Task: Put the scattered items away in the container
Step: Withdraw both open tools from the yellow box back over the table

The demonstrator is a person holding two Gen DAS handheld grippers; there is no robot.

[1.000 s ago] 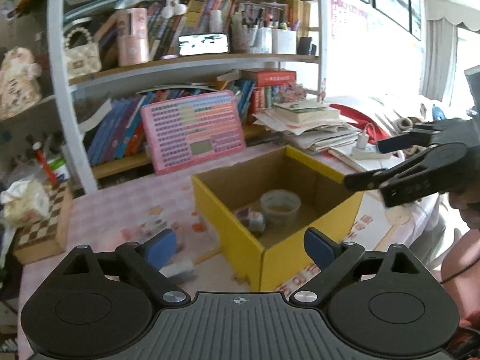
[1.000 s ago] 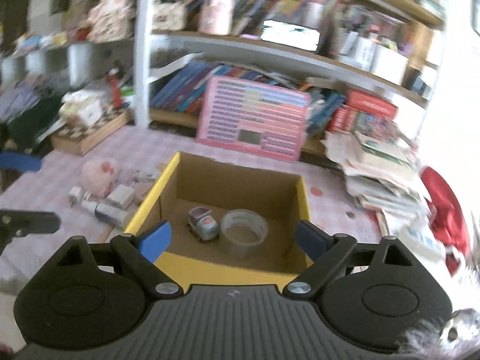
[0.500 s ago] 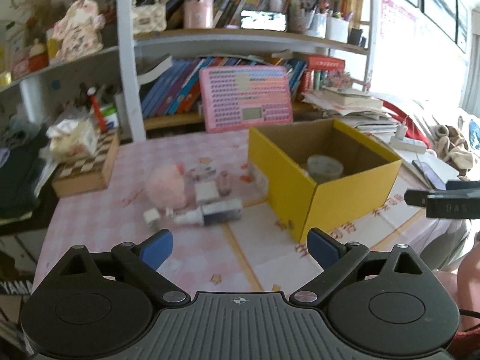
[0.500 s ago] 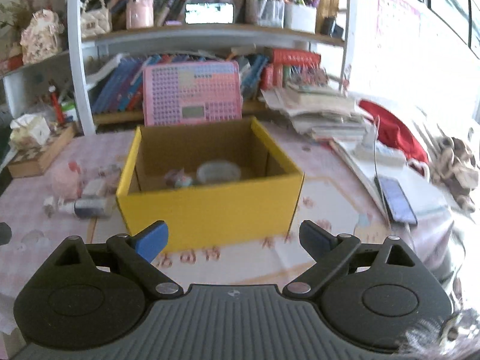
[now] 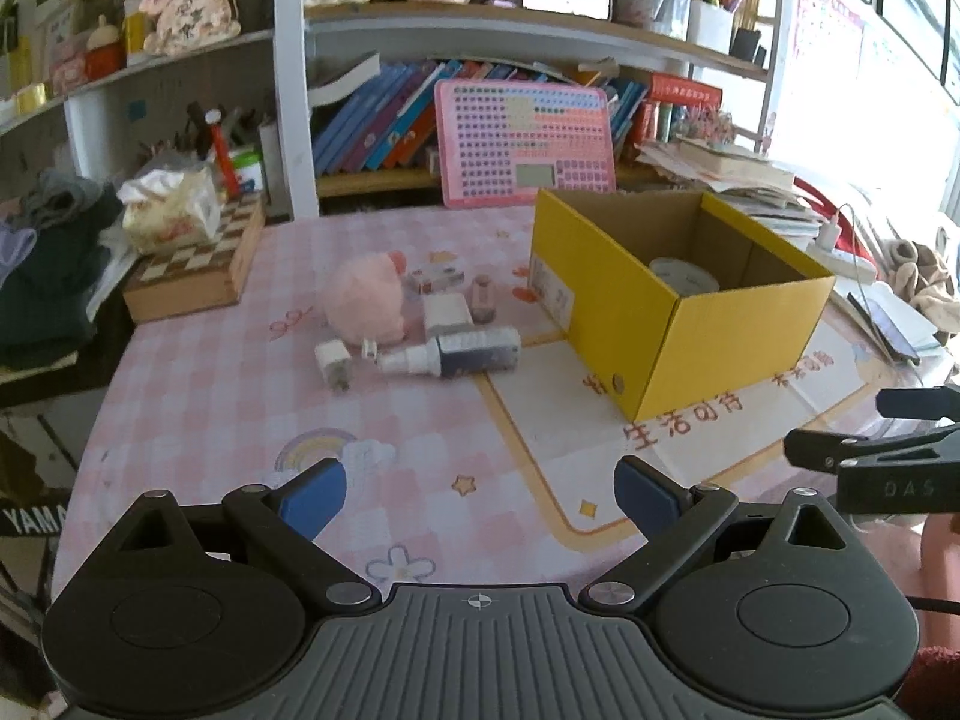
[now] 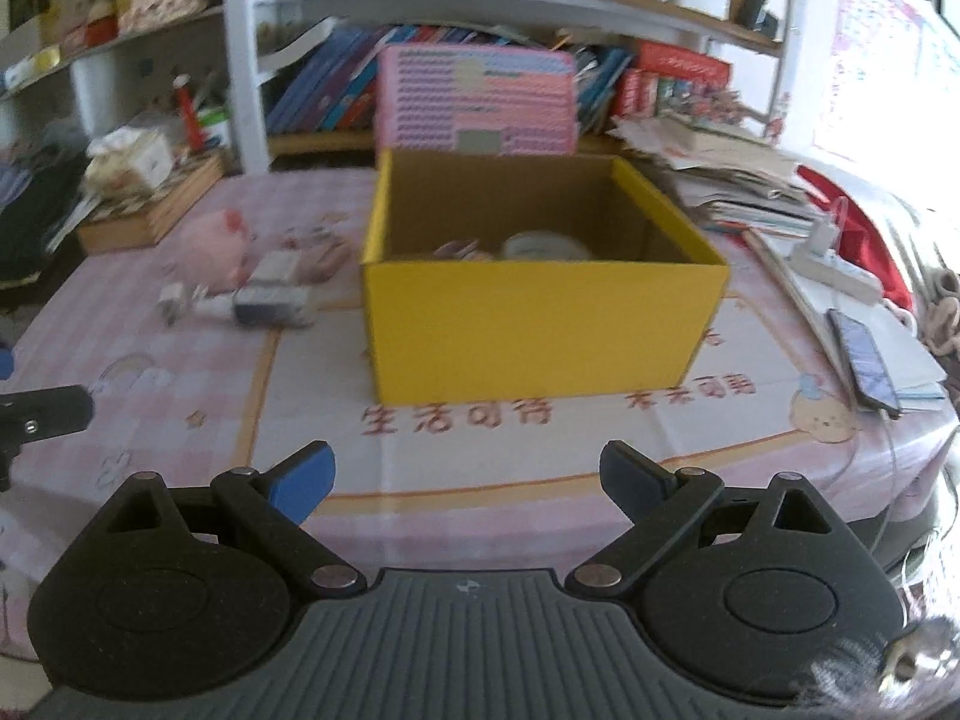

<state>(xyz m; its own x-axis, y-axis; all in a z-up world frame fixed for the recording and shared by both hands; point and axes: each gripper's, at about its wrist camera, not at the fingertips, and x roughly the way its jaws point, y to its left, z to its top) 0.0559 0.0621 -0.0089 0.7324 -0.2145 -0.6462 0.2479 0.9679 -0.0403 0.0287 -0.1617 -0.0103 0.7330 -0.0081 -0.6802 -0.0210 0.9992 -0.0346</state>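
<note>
Inside yellow box [image 5: 690,324]: tape roll [image 5: 684,276]; left tool [image 5: 480,495], right tool [image 6: 465,477] agape, empty.

In front of my fingers a table under a pink checked cloth [image 5: 198,396] carries an open yellow cardboard box [image 5: 702,324]. Left of the box lie a fluffy pink plush toy [image 5: 363,300], a white plug adapter [image 5: 333,363], a dark spray bottle with a white nozzle [image 5: 456,355] on its side, a small white box [image 5: 447,313] and a little pink bottle [image 5: 482,297]. Further left sits a wooden chessboard case [image 5: 195,270]. Right of the box rests a dark smartphone [image 6: 864,360].
</note>
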